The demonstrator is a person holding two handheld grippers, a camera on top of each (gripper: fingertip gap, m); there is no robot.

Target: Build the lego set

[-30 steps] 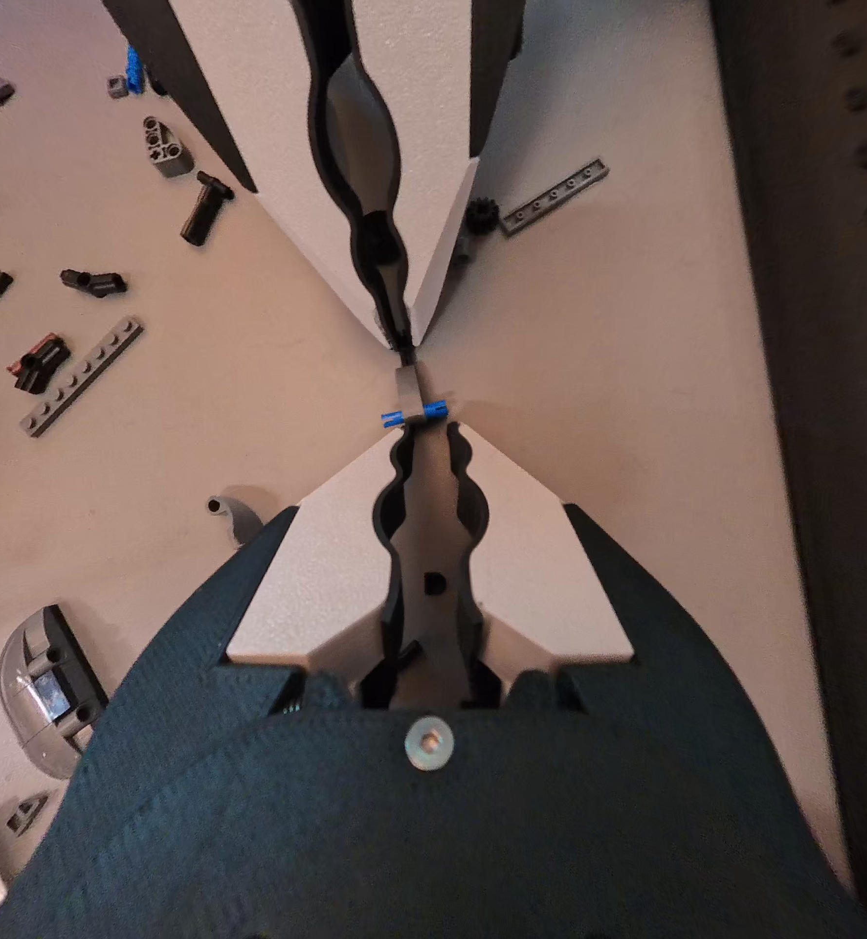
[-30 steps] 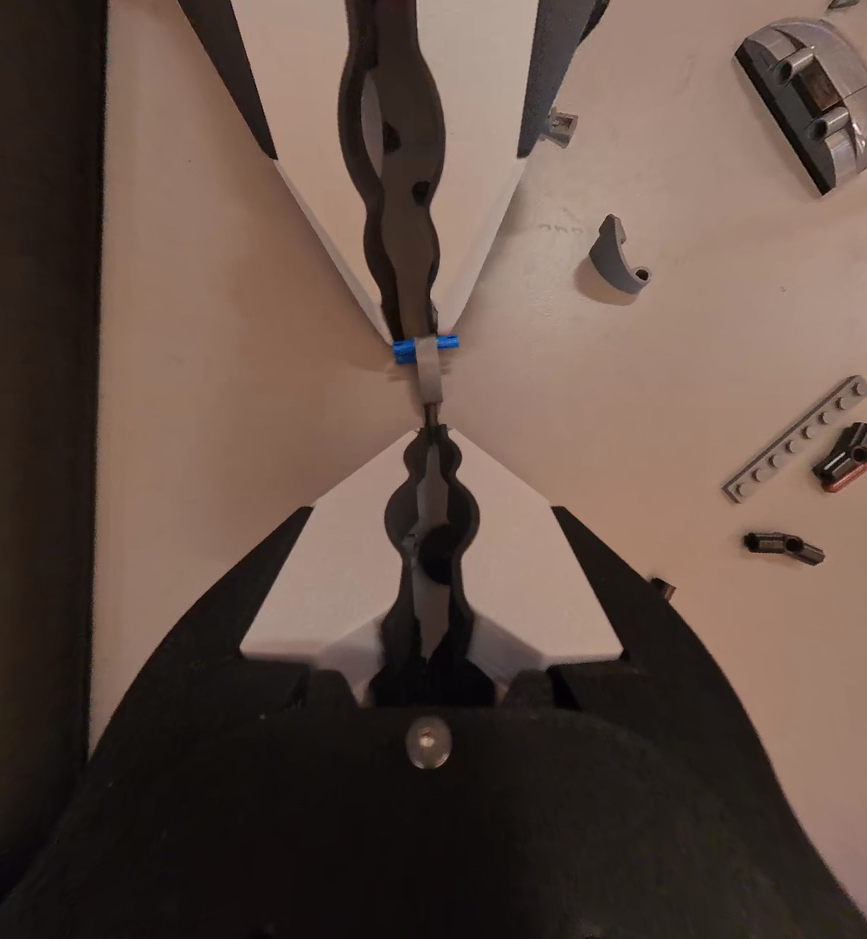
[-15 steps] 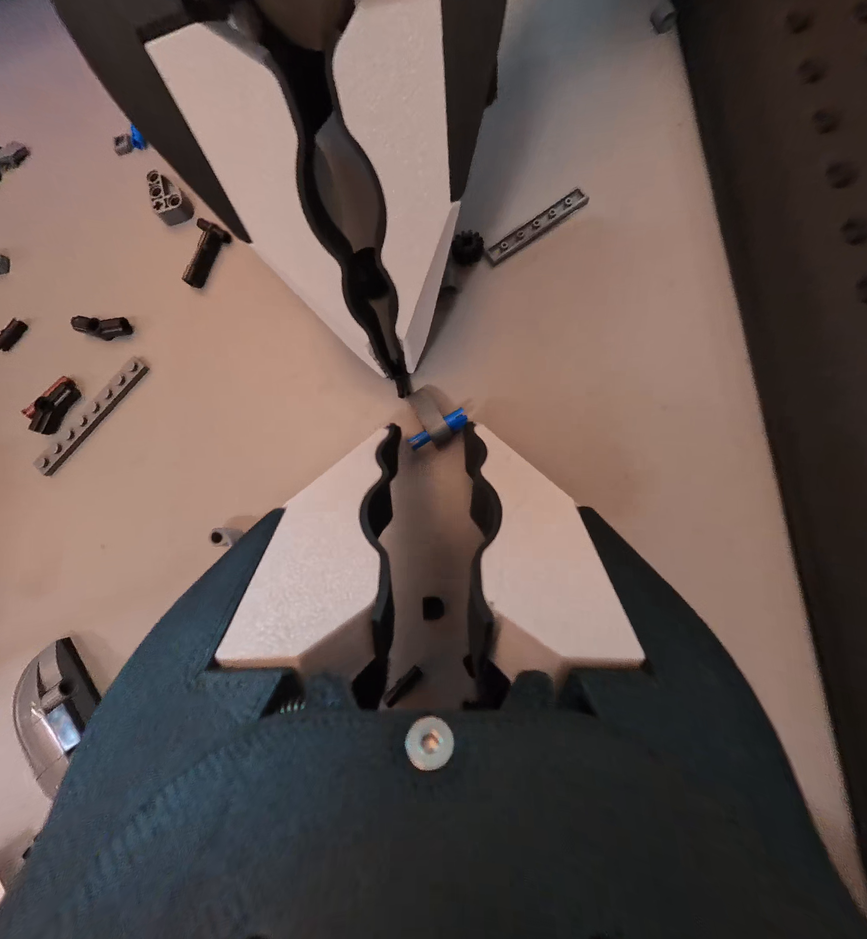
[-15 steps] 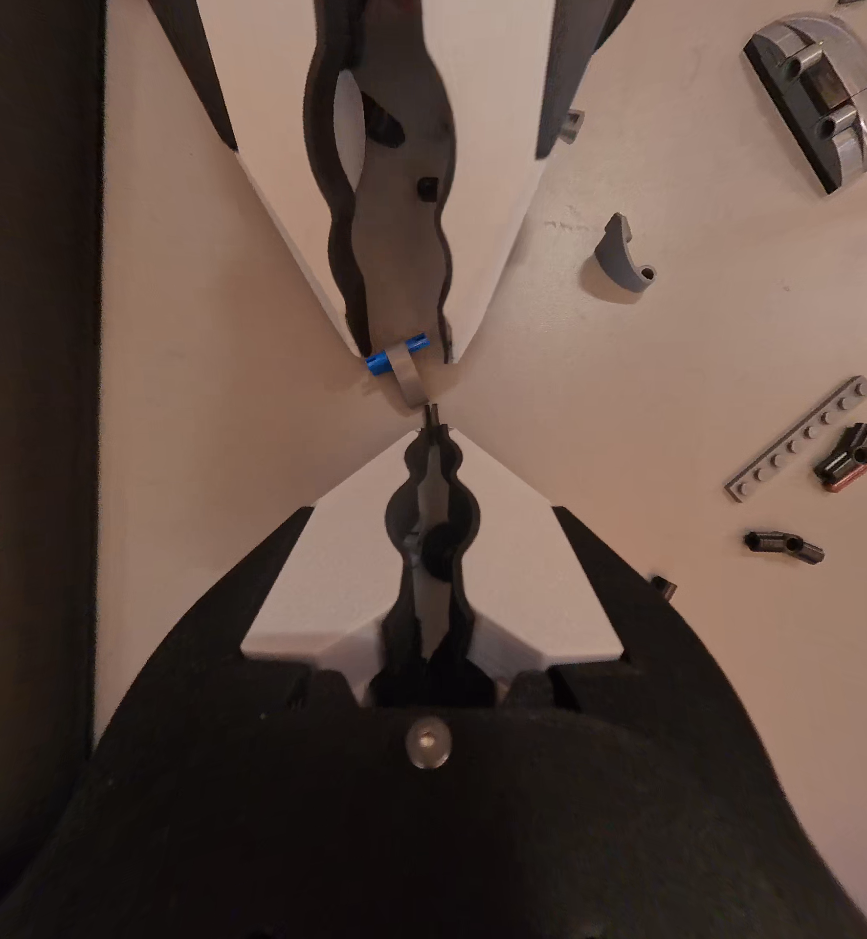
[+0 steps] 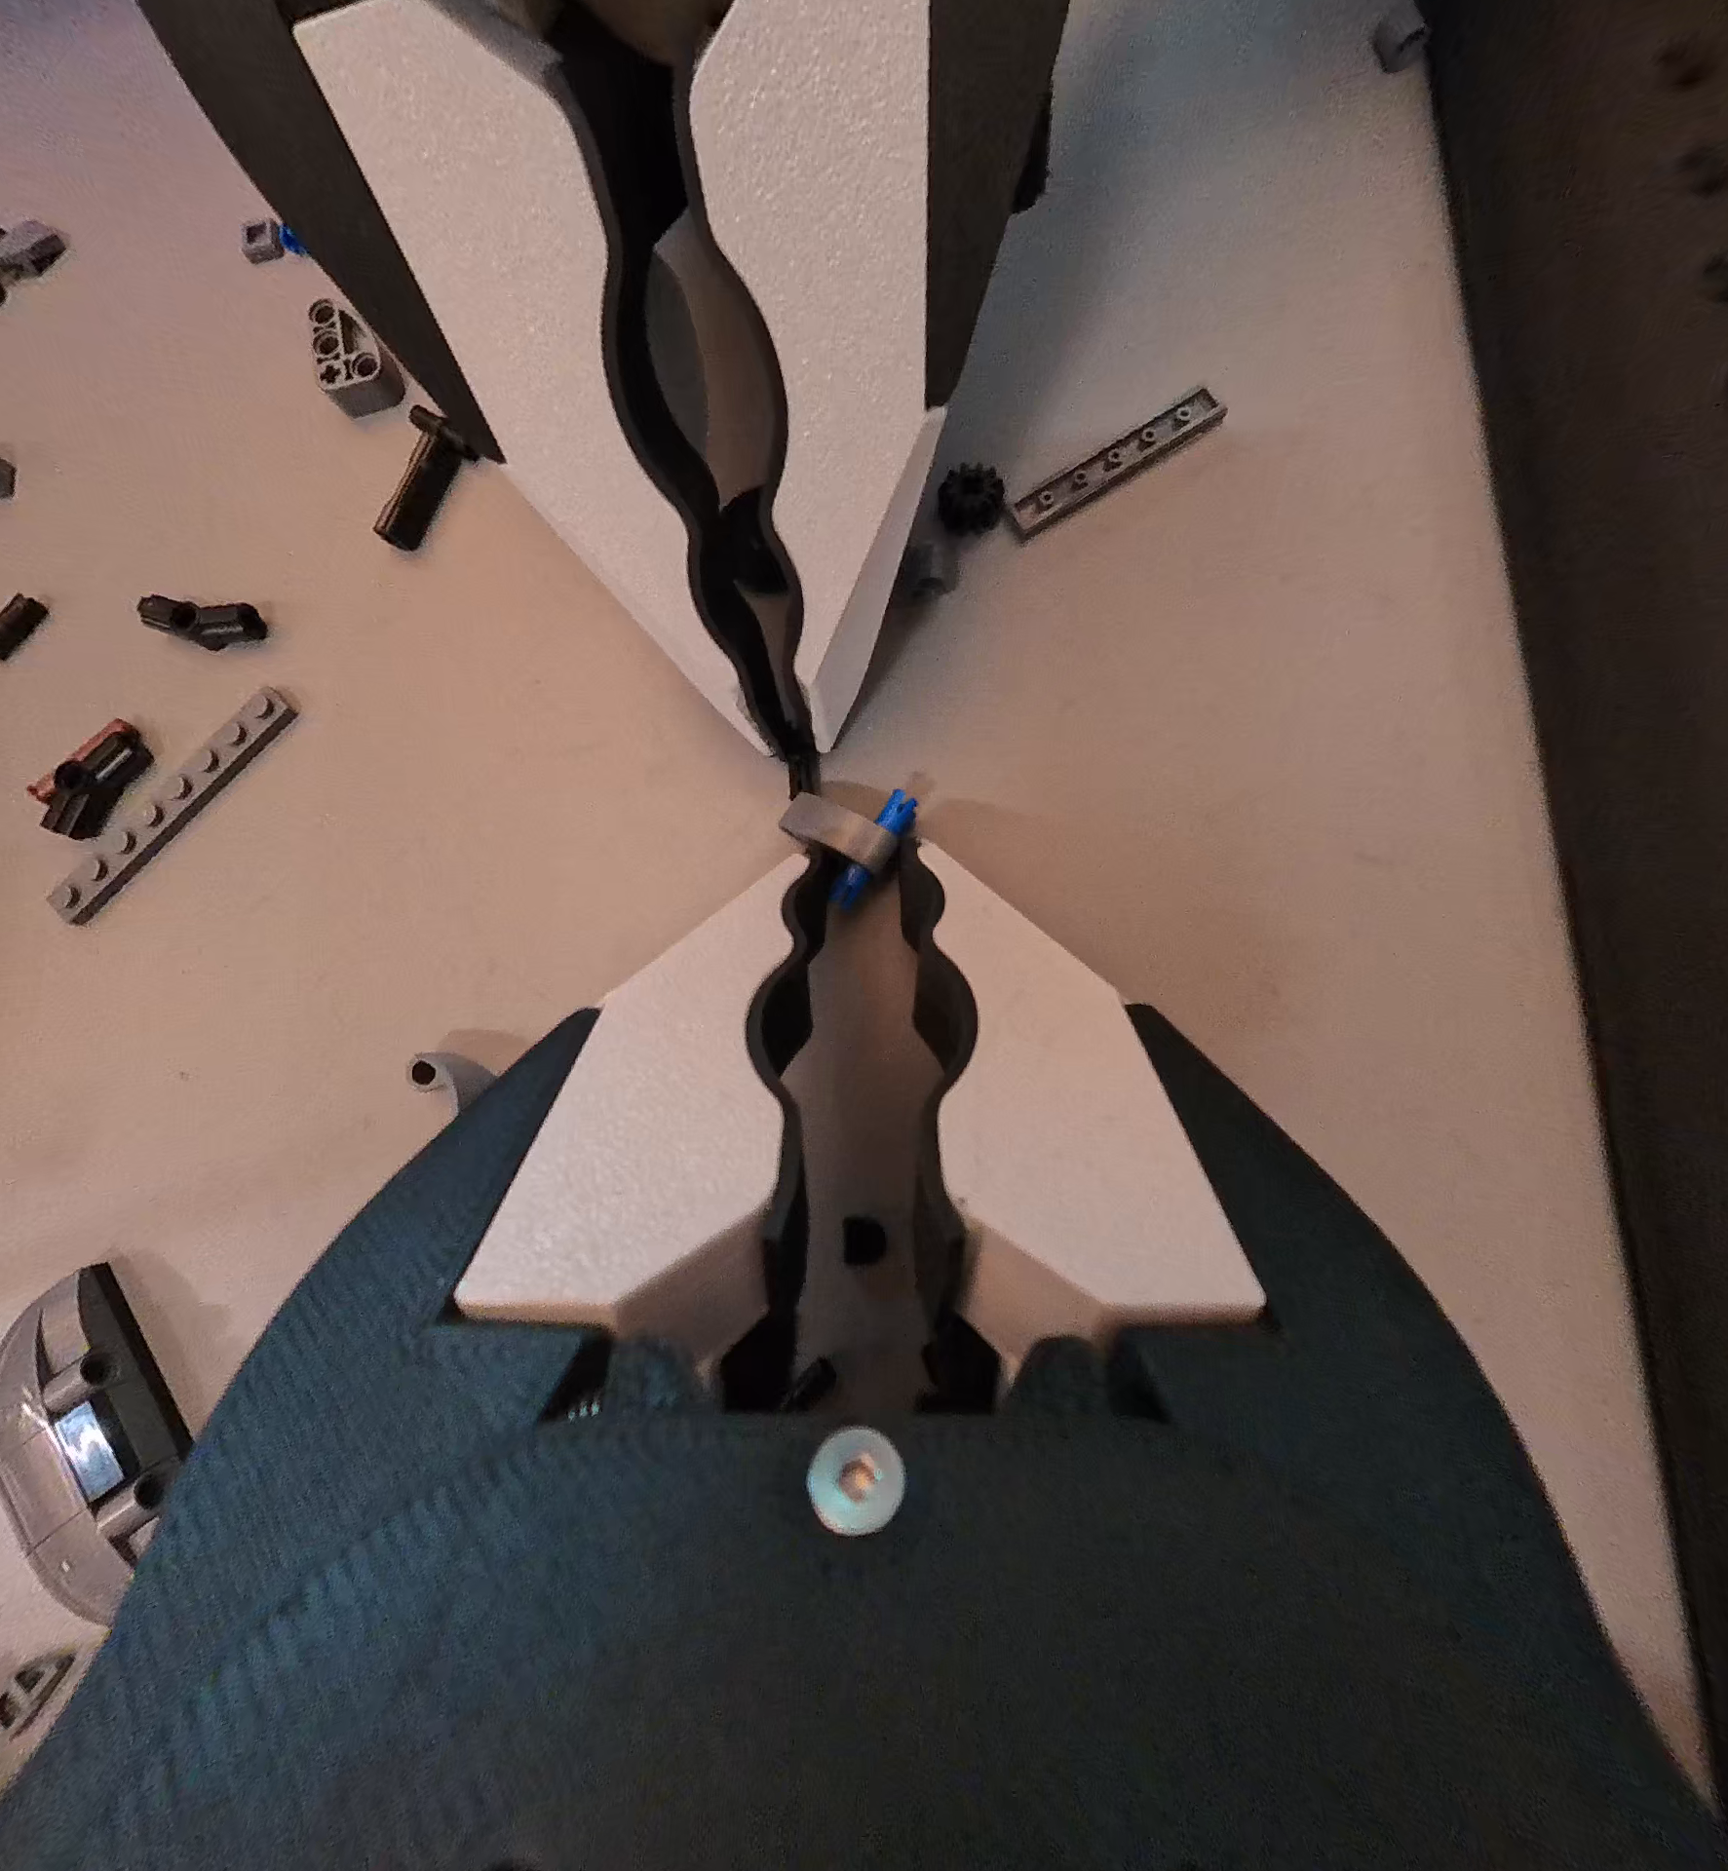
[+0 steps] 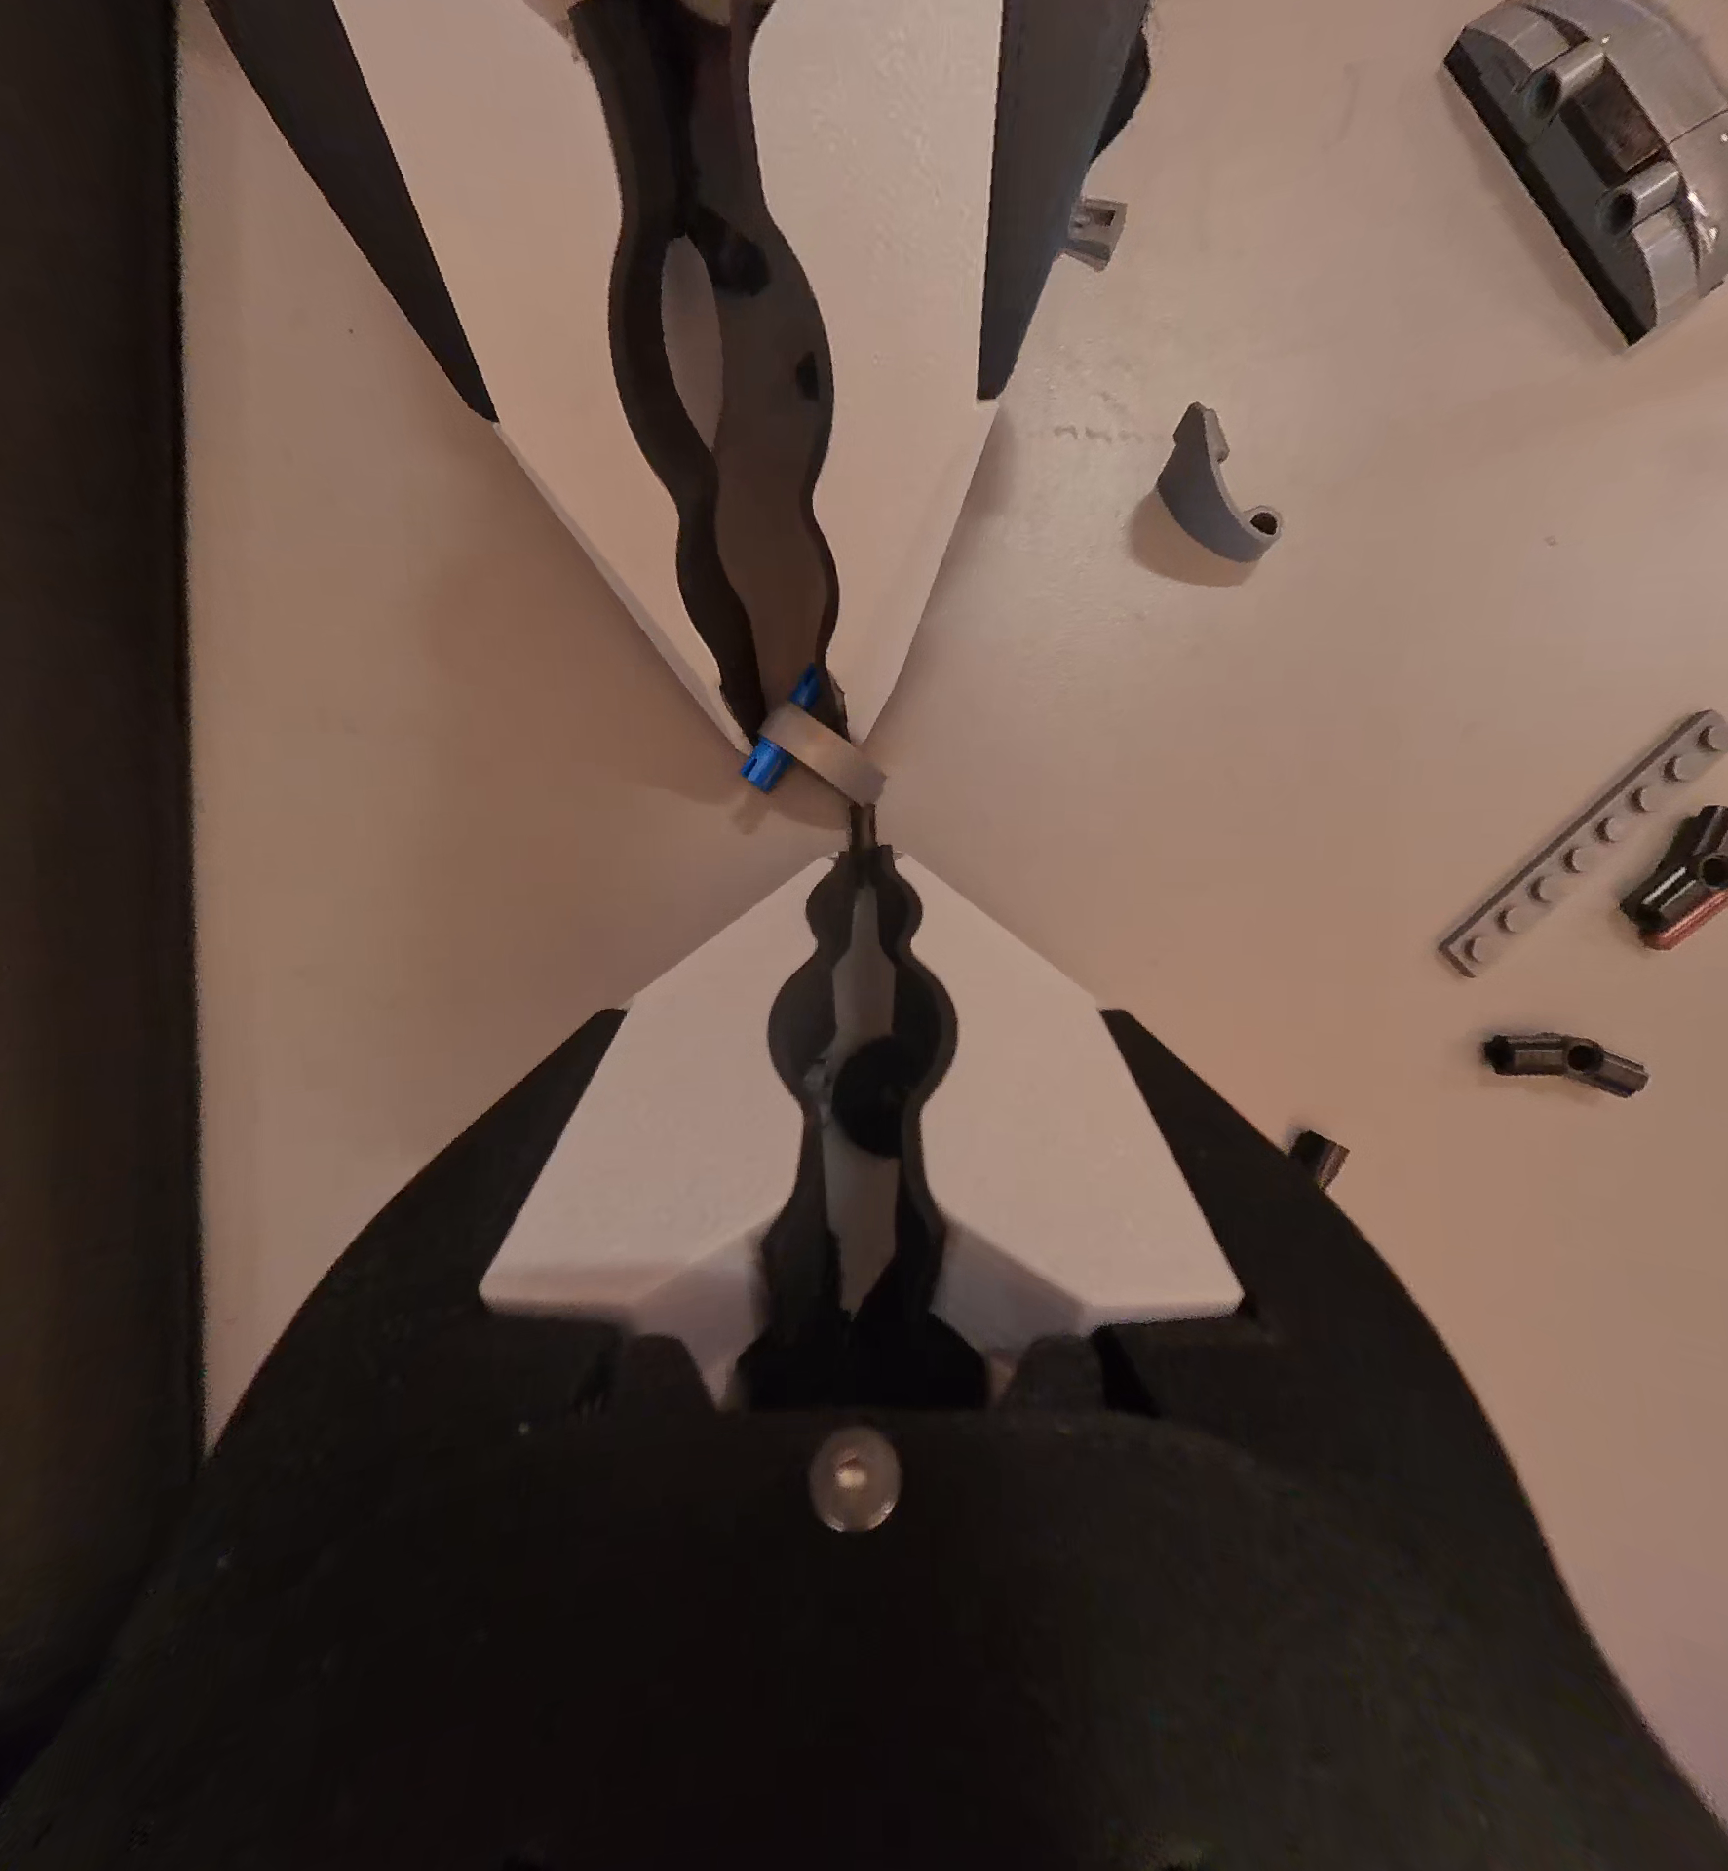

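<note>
My left gripper (image 5: 854,876) and right gripper (image 6: 861,859) meet tip to tip above the pale table (image 5: 1194,810). The left gripper is shut on a small grey lego piece (image 5: 824,822) with a blue pin (image 5: 878,842) through it. The piece sits tilted across the fingertips. It also shows in the right wrist view (image 6: 827,761) with the blue pin (image 6: 776,744). The right gripper is shut on a thin dark pin (image 6: 865,822), whose tip touches the free end of the grey piece. The dark pin shows in the left wrist view (image 5: 801,780) too.
Loose parts lie on the table: a long grey plate (image 6: 1589,840), a curved grey piece (image 6: 1214,496), a grey domed assembly (image 6: 1609,162), black connectors (image 6: 1563,1063), a black gear (image 5: 971,496), a second grey plate (image 5: 1118,461). A dark perforated panel (image 5: 1649,607) borders the table. The tips of both grippers are at nearly the same place.
The grey piece stood straight in line with the dark pin; it has swung sideways in the left fingertips. The left jaws widened briefly, then narrowed again. The right gripper stayed shut.
</note>
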